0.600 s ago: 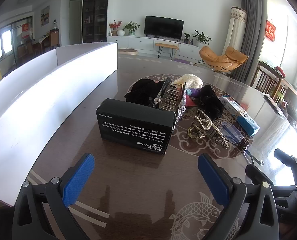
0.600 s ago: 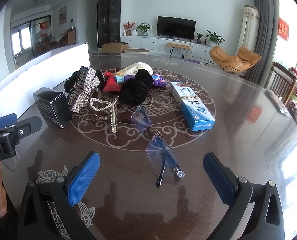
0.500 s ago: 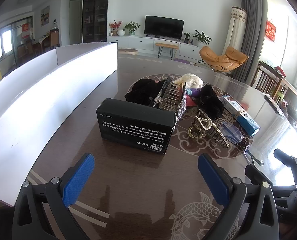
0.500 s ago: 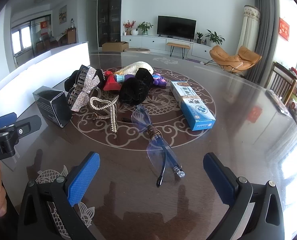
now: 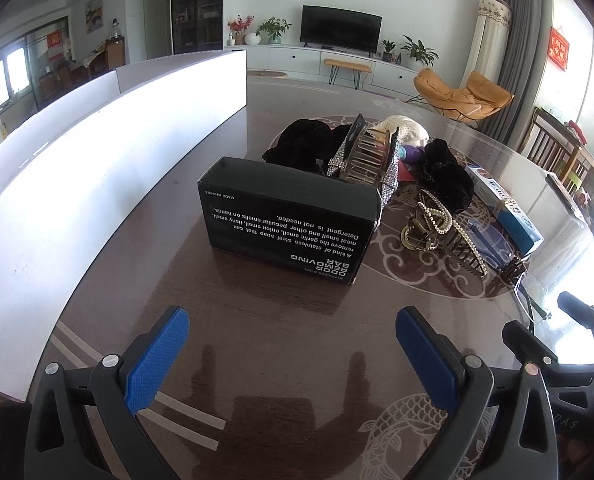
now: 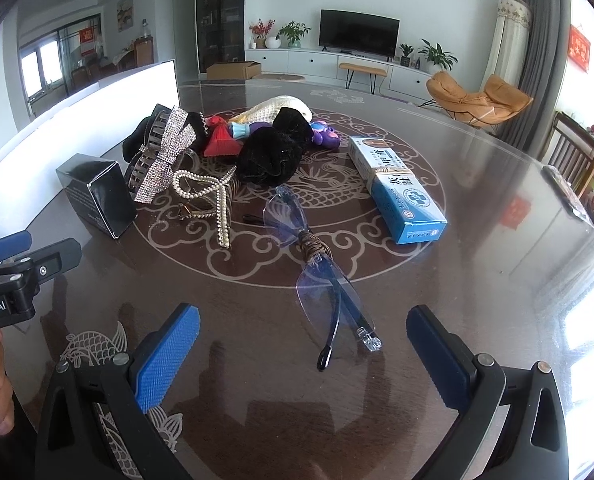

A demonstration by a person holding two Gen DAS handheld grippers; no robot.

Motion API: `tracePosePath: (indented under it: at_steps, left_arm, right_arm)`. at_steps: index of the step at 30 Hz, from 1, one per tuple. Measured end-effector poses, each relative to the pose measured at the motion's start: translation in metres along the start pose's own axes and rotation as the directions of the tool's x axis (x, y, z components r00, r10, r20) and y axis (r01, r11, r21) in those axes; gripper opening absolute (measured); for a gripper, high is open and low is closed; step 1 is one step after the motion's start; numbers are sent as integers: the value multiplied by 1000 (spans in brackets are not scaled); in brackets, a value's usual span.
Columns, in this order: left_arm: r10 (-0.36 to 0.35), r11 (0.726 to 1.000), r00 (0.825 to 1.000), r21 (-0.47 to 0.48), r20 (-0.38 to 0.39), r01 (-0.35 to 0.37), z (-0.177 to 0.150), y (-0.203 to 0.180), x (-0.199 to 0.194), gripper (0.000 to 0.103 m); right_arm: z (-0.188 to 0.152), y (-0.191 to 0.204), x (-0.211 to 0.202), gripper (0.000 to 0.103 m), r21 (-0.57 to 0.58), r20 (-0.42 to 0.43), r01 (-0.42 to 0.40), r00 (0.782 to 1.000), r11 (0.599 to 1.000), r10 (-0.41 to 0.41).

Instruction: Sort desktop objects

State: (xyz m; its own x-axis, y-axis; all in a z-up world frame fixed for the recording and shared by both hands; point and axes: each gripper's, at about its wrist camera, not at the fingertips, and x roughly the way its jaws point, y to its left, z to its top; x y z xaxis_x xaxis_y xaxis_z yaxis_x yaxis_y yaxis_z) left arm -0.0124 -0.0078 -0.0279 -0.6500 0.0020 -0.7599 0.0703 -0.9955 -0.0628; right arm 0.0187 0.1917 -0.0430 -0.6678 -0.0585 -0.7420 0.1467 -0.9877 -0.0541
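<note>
Both tools hang spread wide over the dark glossy patterned counter (image 6: pixel 477 240), nothing between their blue pads. Just ahead of the left tool (image 5: pixel 293 354) stands a black printed cardboard box (image 5: pixel 285 226). Ahead of the right tool (image 6: pixel 303 354) lie blue-tinted rimless folded glasses (image 6: pixel 317 268), with a blue-and-white carton (image 6: pixel 397 188) beyond to its right.

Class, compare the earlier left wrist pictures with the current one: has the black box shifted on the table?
No. The black box sits at the same spot against the white divider board and the table's inlaid ring pattern as before.
</note>
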Motion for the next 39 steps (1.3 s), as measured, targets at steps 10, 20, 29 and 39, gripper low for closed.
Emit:
tracePosePath:
  at_steps: [10,20,29,39]
  left_arm:
    - [33,999,997,15,-66,-32,-3,-3,16,103]
    - [40,999,994,19,-104,-38,-5,-5,26,103]
    - [54,998,993,38,-108,-50,-4,-9,29,103]
    - [54,998,993,37,-108,-50,-4,-8,28,103]
  right_arm:
    - [4,-10,25,103,27,-91,-3,996,1000,6]
    - [5,-17,32,103,60,-110,-6,994,998,13]
    - [5,-17,33,103,60,-110,-5,994,998,12]
    - [5,-17,33,103,59,-110,-5,994,998,12]
